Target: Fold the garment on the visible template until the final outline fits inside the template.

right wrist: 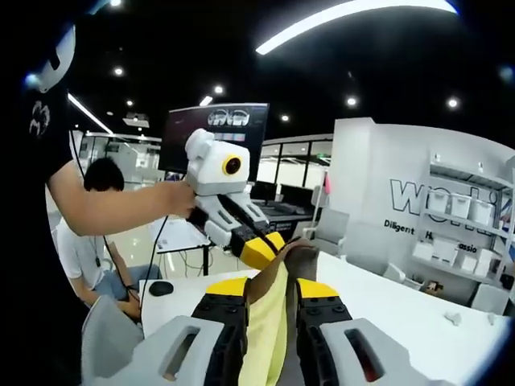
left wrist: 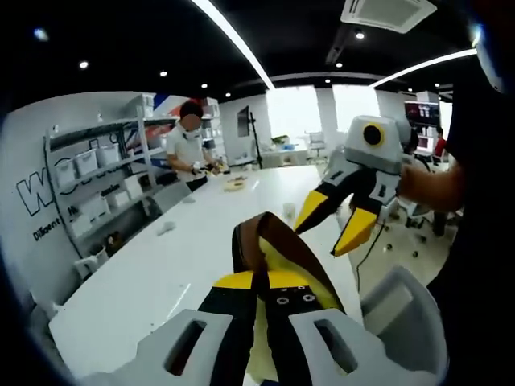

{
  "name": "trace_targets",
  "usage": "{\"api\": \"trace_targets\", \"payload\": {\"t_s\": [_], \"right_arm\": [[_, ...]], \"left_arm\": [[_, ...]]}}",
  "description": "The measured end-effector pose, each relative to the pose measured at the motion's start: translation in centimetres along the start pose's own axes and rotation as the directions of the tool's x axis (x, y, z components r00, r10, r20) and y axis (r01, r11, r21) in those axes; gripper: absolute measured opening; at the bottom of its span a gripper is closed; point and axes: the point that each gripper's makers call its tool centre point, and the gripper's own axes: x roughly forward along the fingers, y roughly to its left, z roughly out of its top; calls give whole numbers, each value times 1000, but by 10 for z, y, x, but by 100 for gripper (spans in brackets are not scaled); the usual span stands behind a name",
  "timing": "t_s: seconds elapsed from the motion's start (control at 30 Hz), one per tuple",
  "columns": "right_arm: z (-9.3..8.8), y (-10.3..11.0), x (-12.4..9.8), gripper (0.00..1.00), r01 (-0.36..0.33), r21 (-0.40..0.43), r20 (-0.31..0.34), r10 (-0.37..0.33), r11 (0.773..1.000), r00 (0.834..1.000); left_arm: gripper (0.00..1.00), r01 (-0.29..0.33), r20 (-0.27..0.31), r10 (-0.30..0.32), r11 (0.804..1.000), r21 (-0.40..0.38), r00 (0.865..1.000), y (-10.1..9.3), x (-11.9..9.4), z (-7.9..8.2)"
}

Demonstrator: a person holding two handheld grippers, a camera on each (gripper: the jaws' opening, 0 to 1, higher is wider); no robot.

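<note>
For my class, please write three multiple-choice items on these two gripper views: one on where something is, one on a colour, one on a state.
1. Where does the garment sit in the left gripper view?
A. Flat on the white table
B. Between that view's own jaws
C. On the shelf

2. What colour is the garment's body between the jaws in the right gripper view?
A. Pale yellow
B. Blue
C. Red

3. How does the other gripper stand in the left gripper view?
A. Jaws parted, in the air
B. Lying on the floor
C. Clamped on a box

Answers: 1 B, the cloth with its brown trim rises from between the black jaws. 2 A, the cloth is pale yellow with a brown edge. 3 A, its yellow tips stand apart above the white table.
</note>
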Motion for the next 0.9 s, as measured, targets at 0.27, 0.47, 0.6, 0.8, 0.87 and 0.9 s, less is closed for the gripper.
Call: {"api": "trace_targets", "payload": {"t_s": [0.27, 0.47, 0.6, 0.8, 0.87, 0.9], "right_arm": [[-18, 6, 11, 28, 24, -3, -56, -24, 1000, 998], [-26, 6, 21, 34, 80, 0, -68, -80, 997, 995], [-30, 6, 29, 37, 115, -1, -75, -115, 993, 991], [-34, 0, 36, 37, 171, -6, -86, -171, 985, 981], [-36, -1, 39, 36, 184, -9, -100, -184, 983, 978], [-40, -5, 40, 36, 204, -15, -115, -204, 979, 972]], "left_arm": [[5, -117, 2, 117, 991, -70, 993, 20, -4, 4], [5, -201, 15, 204, 972, -122, 979, 32, -10, 12], [5, -249, 13, 253, 960, -130, 967, 40, -12, 14], [5, -300, 8, 305, 939, -170, 952, 46, -14, 14], [5, -313, 7, 320, 931, -187, 948, 47, -15, 14], [5, -312, 9, 320, 930, -193, 948, 46, -15, 14]]}}
